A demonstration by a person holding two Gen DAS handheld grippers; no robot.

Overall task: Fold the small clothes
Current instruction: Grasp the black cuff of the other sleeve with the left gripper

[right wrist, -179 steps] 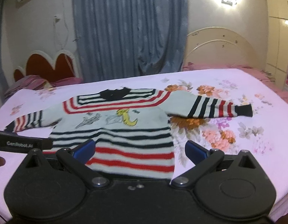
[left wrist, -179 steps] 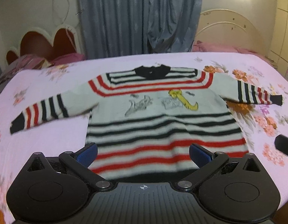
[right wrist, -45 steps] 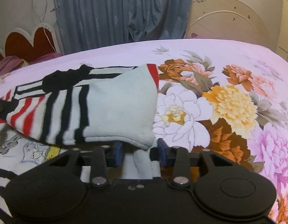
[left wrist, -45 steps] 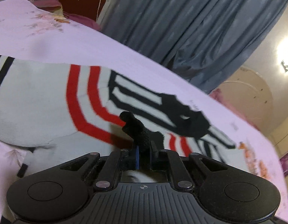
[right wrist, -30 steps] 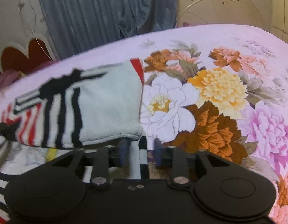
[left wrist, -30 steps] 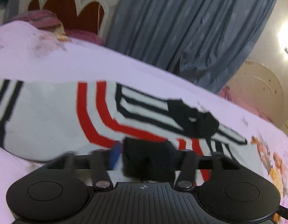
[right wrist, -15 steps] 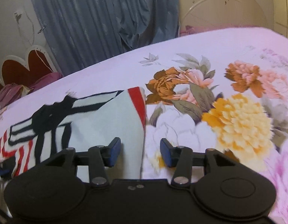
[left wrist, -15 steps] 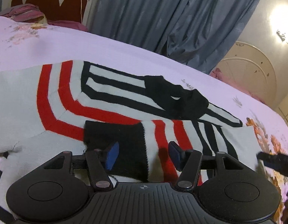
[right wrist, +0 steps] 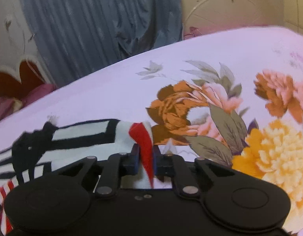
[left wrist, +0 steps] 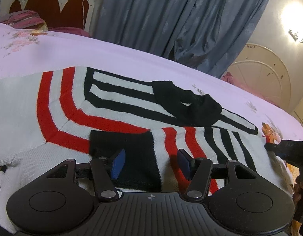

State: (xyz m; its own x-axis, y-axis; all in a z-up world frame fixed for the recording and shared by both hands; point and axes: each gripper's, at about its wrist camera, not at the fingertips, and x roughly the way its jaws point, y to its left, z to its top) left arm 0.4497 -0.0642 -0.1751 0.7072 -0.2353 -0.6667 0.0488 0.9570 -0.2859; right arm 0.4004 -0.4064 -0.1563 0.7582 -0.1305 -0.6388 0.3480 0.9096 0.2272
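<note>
A small white sweater (left wrist: 116,106) with red and black stripes and a black collar (left wrist: 188,104) lies on the bed. Its right sleeve (left wrist: 208,143) is folded across the chest, black cuff (left wrist: 131,157) lying flat. My left gripper (left wrist: 150,164) is open just above that cuff, touching nothing. My right gripper (right wrist: 144,159) is shut on the sweater's right shoulder fold (right wrist: 142,137), a red and white edge, at the garment's right side. The right gripper also shows at the right edge of the left wrist view (left wrist: 285,149).
The bed sheet (right wrist: 220,90) is pale pink with large orange, pink and yellow flowers to the right of the sweater. A heart-shaped headboard (left wrist: 51,5) and pillows stand at the far left, blue curtains (left wrist: 171,17) behind.
My left gripper let go of the black cuff and opened; the sleeve now lies across the chest. My right gripper opened, moved up to the shoulder fold and shut on it.
</note>
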